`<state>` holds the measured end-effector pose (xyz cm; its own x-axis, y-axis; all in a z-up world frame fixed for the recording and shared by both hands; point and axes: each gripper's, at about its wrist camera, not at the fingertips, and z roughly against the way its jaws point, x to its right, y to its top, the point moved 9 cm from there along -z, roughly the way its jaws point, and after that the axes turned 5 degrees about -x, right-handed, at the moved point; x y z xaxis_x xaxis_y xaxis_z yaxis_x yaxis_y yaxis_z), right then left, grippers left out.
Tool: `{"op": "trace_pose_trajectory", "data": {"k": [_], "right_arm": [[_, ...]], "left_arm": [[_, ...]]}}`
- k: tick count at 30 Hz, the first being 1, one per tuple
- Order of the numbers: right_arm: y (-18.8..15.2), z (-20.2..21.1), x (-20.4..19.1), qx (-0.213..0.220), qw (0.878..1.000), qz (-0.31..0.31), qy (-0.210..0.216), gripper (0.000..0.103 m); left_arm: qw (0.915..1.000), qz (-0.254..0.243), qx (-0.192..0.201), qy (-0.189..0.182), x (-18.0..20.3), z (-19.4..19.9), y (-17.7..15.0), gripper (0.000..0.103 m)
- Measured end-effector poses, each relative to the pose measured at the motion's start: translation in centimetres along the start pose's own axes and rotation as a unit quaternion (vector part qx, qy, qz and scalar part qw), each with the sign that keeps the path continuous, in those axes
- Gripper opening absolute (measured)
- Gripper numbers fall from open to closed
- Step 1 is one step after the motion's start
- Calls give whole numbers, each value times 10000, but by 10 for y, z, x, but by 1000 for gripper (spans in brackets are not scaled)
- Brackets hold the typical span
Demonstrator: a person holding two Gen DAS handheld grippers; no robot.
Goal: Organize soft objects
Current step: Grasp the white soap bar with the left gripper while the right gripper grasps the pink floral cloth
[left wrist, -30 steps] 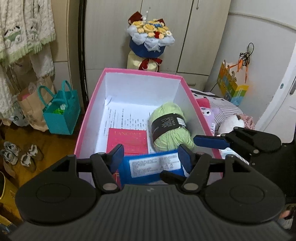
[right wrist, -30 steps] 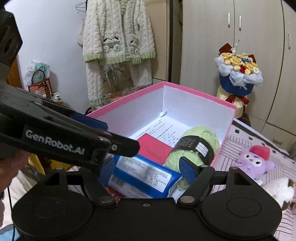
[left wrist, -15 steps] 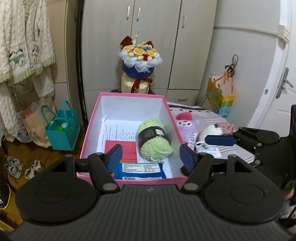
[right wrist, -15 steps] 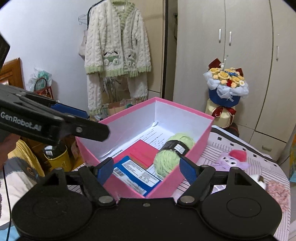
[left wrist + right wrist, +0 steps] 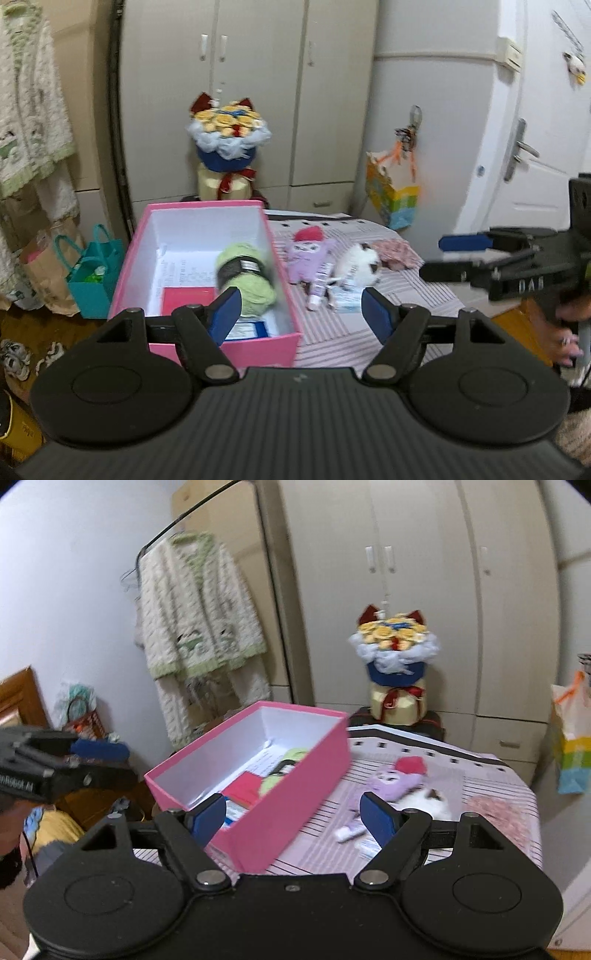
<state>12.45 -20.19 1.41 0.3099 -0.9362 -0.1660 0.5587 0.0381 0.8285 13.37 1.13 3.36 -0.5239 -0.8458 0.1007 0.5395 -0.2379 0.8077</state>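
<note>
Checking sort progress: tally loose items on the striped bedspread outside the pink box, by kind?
Plush toys: 2, purple doll with red hat, white cat with dark patch
Pink knitted fabric piece: 1
Small white-purple tube: 1
Small pale blue packet: 1
Total: 5

The left wrist view looks down from near the pink box, facing the far wardrobe. The right wrist view looks from further right, angled left. Both share box, bed and bouquet.
</note>
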Motion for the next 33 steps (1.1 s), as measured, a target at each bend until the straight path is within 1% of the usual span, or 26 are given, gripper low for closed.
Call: {"op": "trace_pose_trajectory", "data": {"k": [8,13,19,26,33], "right_arm": [[-17,19,51,80,9988,-434,-213,84],[-28,17,76,47,9975,-644,-270,84],[-38,10,102,41,9964,-820,-223,84],[-44,-7,125,59,9965,-764,-347,84],[-46,-22,144,150,9973,-522,-498,84]], "left_arm": [[9982,-360,-273,-401,51,-27,-12,72],[9958,-494,-447,-628,75,-52,-17,73],[9933,-585,-594,-805,93,-82,-22,74],[9930,-505,-664,-836,96,-121,-28,74],[9948,-427,-703,-594,90,-161,-33,76]]}}
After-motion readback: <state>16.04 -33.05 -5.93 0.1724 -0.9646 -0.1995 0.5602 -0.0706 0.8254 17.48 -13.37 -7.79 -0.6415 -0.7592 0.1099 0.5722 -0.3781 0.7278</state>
